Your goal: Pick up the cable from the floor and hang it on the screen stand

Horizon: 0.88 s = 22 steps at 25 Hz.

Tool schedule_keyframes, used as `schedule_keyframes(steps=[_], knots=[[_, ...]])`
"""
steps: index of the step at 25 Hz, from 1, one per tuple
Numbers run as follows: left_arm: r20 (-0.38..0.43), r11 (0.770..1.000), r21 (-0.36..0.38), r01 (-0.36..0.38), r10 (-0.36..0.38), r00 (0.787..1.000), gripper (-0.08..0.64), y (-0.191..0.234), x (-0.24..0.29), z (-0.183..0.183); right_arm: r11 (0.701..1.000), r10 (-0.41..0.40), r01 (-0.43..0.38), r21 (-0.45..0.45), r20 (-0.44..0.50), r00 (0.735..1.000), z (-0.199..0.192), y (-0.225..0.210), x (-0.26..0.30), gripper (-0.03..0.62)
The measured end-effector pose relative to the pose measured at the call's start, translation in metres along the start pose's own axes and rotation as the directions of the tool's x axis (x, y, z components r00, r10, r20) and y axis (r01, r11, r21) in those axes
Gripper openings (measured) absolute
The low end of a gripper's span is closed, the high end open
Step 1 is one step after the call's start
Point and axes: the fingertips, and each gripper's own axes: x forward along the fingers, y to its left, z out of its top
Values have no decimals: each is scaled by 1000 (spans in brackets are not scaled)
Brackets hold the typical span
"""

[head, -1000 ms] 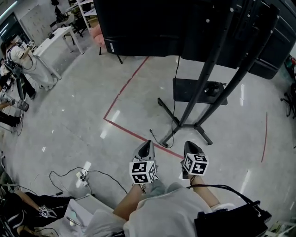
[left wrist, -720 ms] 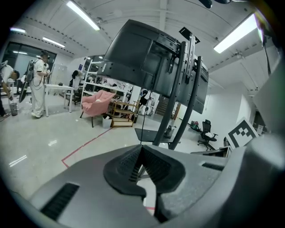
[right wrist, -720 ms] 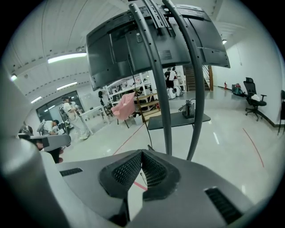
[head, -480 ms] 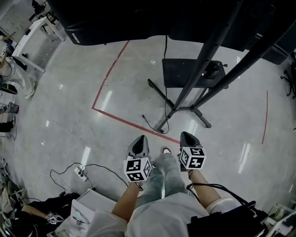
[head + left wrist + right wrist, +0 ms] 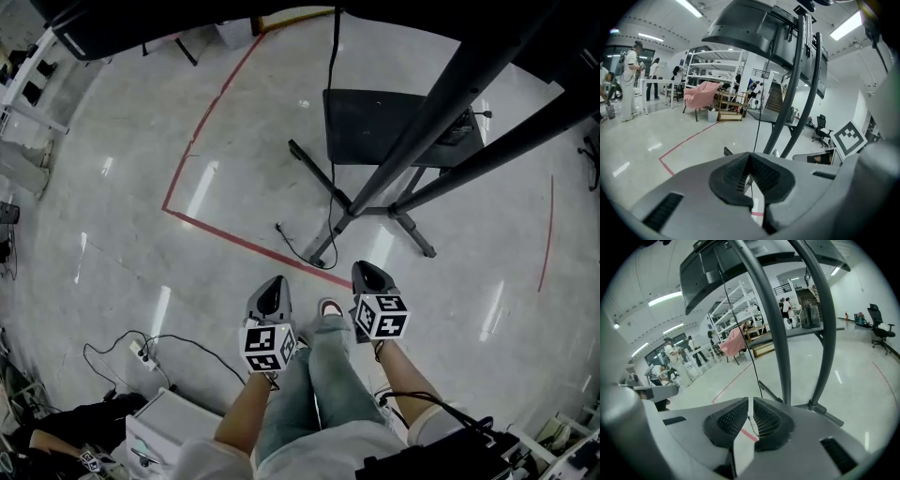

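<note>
A thin black cable [image 5: 317,257] drops from the screen along the stand and lies looped on the grey floor, its free end [image 5: 278,226] close to the red tape line. The screen stand [image 5: 441,103] has two slanted dark poles and splayed feet [image 5: 370,208]. My left gripper [image 5: 273,284] and right gripper [image 5: 367,270] are held side by side above my knees, a short way in front of the loop, both shut and holding nothing. The stand poles [image 5: 801,79] and hanging cable [image 5: 757,119] fill the left gripper view past its gripper [image 5: 749,161]. In the right gripper view the cable [image 5: 751,364] falls just beyond that gripper [image 5: 751,406].
A black base plate [image 5: 375,127] lies behind the stand feet. Red floor tape [image 5: 225,228] runs left of the cable. A power strip with white leads [image 5: 141,352] and a white box [image 5: 159,436] sit at lower left. People, tables and a pink chair [image 5: 705,91] stand far off.
The head view has moved forward, so the stand and the floor cable are nearer and larger. Both grippers kept their place in front of the body, still shut.
</note>
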Motion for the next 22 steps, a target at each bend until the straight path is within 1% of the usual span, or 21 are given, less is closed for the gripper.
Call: schedule_keyframes(steps=[3, 5, 6, 8, 11, 15, 16, 19, 22], knots=[[30, 1000, -18, -9, 9, 1000, 2, 23, 48, -36, 1000, 13, -13, -17, -2, 1000, -41, -23, 51, 34], [52, 999, -34, -15, 17, 998, 2, 38, 83, -58, 999, 21, -22, -27, -8, 1000, -71, -41, 88, 72], [63, 999, -38, -15, 18, 998, 2, 45, 100, -68, 999, 24, -25, -30, -11, 1000, -87, -50, 106, 77], [85, 1000, -29, -8, 11, 996, 2, 55, 133, -89, 999, 27, -27, -40, -14, 1000, -121, -68, 142, 80], [115, 1000, 1, 19, -19, 993, 2, 65, 181, -118, 998, 29, -30, -59, -14, 999, -171, -96, 193, 81], [144, 999, 13, 51, -52, 988, 2, 74, 226, -155, 998, 26, -27, -56, -16, 1000, -233, -126, 248, 83], [152, 998, 24, 52, -55, 987, 2, 77, 234, -158, 998, 25, -26, -56, -17, 1000, -246, -132, 259, 83], [187, 995, 86, 40, -56, 981, 2, 90, 250, -155, 999, 28, -29, -43, -16, 999, -277, -146, 284, 83], [180, 992, 122, 28, -49, 982, 2, 98, 257, -165, 999, 23, -24, -35, -15, 1000, -295, -154, 299, 83]])
